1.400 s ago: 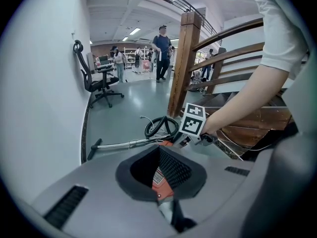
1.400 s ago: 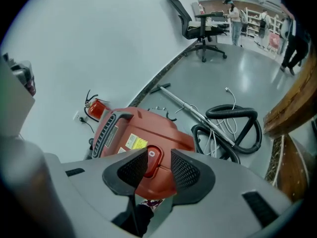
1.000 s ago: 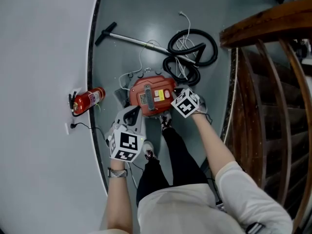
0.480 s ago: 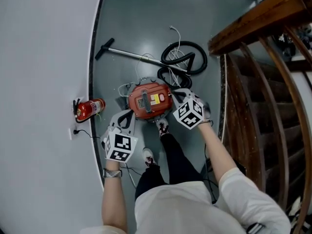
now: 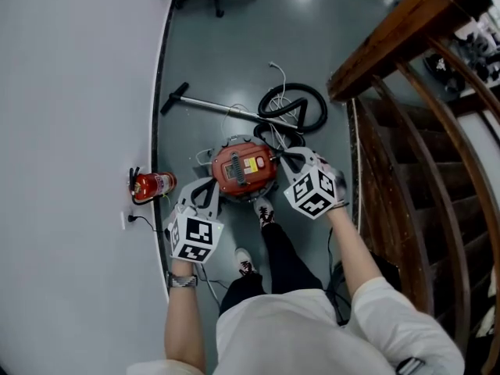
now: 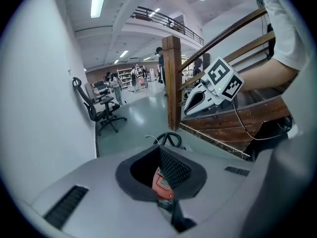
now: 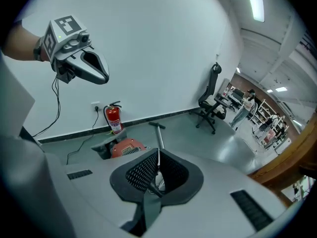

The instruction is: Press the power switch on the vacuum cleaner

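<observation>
Apparently shut, the right gripper (image 7: 157,176) hangs above the vacuum cleaner (image 7: 127,148).

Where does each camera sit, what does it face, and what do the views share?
Head view: on the head, facing steeply down at the floor; left gripper, right gripper, forearms, legs show.
Left gripper view: on that gripper, facing the staircase; right gripper and arm show.
Right gripper view: on that gripper, facing the white wall; left gripper and wrist show.
Shared: all three show the vacuum cleaner.
</observation>
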Action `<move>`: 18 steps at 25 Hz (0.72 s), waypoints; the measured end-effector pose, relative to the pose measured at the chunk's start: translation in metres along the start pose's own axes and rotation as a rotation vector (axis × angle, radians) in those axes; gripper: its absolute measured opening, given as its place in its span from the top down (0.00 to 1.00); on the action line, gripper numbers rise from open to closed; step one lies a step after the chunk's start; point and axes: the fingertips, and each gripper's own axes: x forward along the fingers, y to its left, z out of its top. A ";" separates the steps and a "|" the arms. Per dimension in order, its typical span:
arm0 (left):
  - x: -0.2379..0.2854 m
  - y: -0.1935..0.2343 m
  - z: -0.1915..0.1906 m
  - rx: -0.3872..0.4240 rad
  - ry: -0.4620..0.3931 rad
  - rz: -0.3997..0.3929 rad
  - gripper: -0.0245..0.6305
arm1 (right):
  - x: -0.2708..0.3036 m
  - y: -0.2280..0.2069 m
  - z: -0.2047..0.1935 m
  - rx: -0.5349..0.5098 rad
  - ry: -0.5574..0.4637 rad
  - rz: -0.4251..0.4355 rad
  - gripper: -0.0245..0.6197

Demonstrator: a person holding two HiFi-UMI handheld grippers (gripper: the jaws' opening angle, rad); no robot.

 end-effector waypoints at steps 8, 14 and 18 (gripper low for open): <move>-0.043 -0.005 0.033 0.059 -0.069 0.028 0.96 | -0.069 0.003 0.032 -0.037 -0.043 -0.068 0.91; -0.082 -0.012 0.057 0.107 -0.125 0.049 0.96 | -0.124 0.012 0.049 -0.067 -0.079 -0.100 0.91; -0.106 -0.018 0.072 0.160 -0.159 0.070 0.96 | -0.152 0.019 0.060 -0.048 -0.121 -0.117 0.91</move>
